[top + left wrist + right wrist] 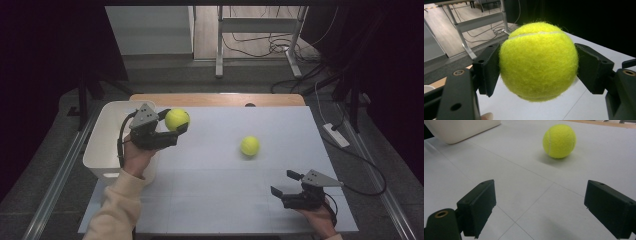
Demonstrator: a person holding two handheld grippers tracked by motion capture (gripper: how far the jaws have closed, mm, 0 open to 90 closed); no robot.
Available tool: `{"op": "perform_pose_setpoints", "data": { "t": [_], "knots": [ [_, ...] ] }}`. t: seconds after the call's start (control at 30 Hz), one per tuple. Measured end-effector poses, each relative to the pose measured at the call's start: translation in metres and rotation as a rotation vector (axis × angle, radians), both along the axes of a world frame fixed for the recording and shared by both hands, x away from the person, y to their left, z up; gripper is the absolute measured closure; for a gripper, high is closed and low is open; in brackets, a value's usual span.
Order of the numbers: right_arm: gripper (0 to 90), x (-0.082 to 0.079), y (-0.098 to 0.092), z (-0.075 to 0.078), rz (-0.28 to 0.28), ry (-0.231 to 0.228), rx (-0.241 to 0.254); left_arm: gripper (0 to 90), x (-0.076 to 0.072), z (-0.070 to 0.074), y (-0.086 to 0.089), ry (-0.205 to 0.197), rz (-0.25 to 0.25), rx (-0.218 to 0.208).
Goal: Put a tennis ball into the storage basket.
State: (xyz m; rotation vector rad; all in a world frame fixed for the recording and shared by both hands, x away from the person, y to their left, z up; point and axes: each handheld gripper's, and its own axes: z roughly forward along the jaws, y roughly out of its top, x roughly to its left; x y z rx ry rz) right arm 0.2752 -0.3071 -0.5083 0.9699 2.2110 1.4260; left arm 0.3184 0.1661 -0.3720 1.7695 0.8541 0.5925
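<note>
White bin (102,145): inside hidden by the left gripper (172,125) and hand in high view, cropped to a corner in right gripper view. Held tennis ball (538,61) blocks the desk (596,110) beyond it.

Dim room with grey floor (50,150); white-topped table (225,200) with wooden far edge; beyond it, a white metal-legged frame (219,45) and loose black cables (260,47).
</note>
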Motion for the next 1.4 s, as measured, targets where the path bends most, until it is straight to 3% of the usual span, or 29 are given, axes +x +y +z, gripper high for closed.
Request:
{"op": "perform_pose_setpoints", "data": {
  "t": [1.4],
  "knots": [
    [10.5,0.000,0.000,0.002,-0.007,-0.008,0.007,26.7,0.012,0.008,0.033,0.005,0.107,0.011]
  ]
}}
